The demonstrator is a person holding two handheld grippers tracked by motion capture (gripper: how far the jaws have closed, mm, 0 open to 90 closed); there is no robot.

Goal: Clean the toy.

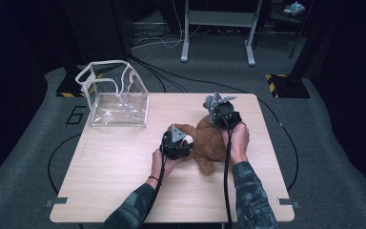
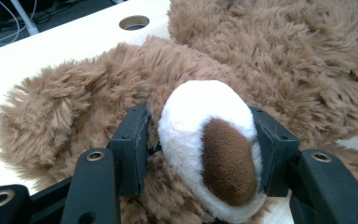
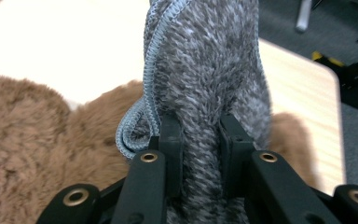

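A brown teddy bear [image 1: 207, 143] lies on the wooden table [image 1: 114, 171] right of centre. My left gripper [image 1: 187, 140] comes at its head from the left. In the left gripper view the left gripper [image 2: 205, 140] is shut on the bear's white snout [image 2: 200, 107], one pad against each side of it. My right gripper [image 1: 219, 109] is at the bear's far side, shut on a grey knitted cloth [image 1: 217, 100] that stands up from it. In the right gripper view the pads of that gripper [image 3: 200, 140] pinch the cloth [image 3: 209, 56], whose edge has blue-grey stitching, above the brown fur [image 3: 28, 130].
A clear plastic bag with white trim [image 1: 116, 95] stands open at the table's back left. A round hole [image 2: 134, 22] is cut in the tabletop beyond the bear. Cables and a metal stand [image 1: 218, 28] are on the floor behind the table.
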